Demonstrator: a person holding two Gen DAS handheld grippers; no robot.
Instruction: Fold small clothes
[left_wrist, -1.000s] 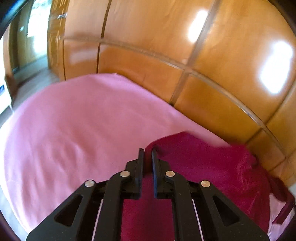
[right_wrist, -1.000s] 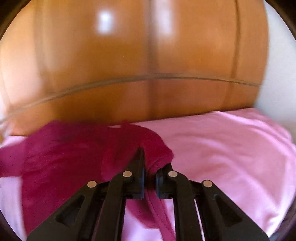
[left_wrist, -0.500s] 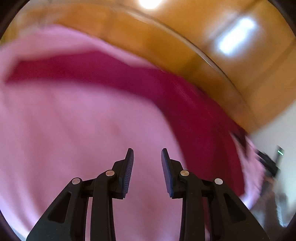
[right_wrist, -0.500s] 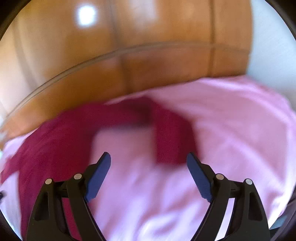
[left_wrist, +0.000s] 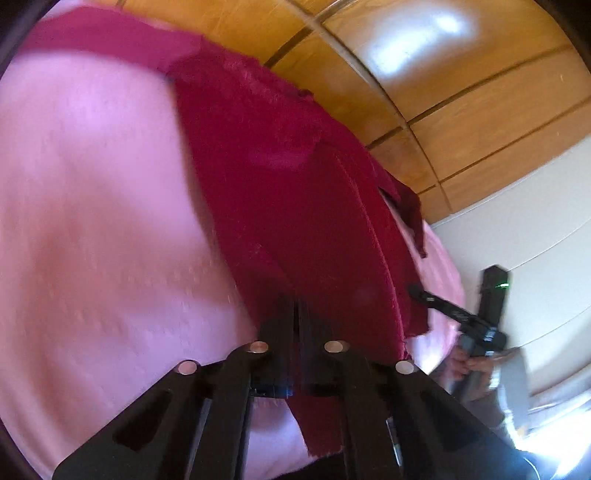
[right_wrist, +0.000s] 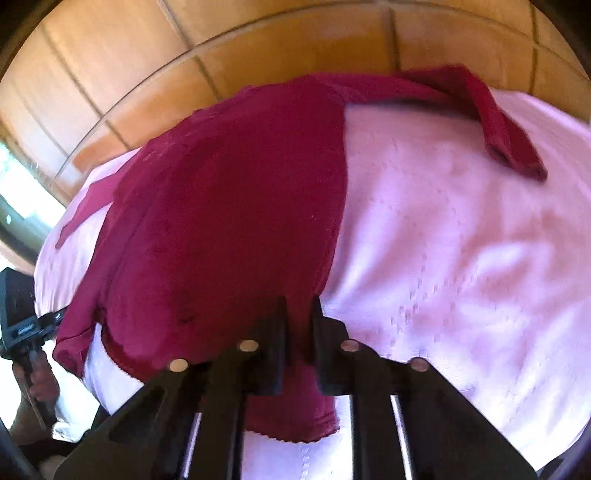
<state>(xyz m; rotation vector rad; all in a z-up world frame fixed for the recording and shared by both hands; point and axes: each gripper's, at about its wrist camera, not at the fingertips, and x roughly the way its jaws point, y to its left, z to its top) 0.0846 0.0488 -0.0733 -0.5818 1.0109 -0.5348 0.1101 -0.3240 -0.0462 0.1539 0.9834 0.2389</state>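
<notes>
Pink bedsheet carries a maroon garment against the wooden headboard; left gripper and right gripper each pinch its near hem.

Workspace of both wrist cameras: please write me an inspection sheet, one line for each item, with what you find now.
Surface: pink sheet, softly wrinkled, covers the bed.
Job's things: dark red garment lies spread on the sheet; one sleeve bends out to the side.
Clutter: nothing seen.
Grippers: left gripper is shut on the near hem of the garment; right gripper has its jaws close together with hem cloth between them.
Cables: nothing seen.
Surroundings: wooden panel wall behind the bed; white wall to one side; the person's hand on a handle is at the picture's edge.
</notes>
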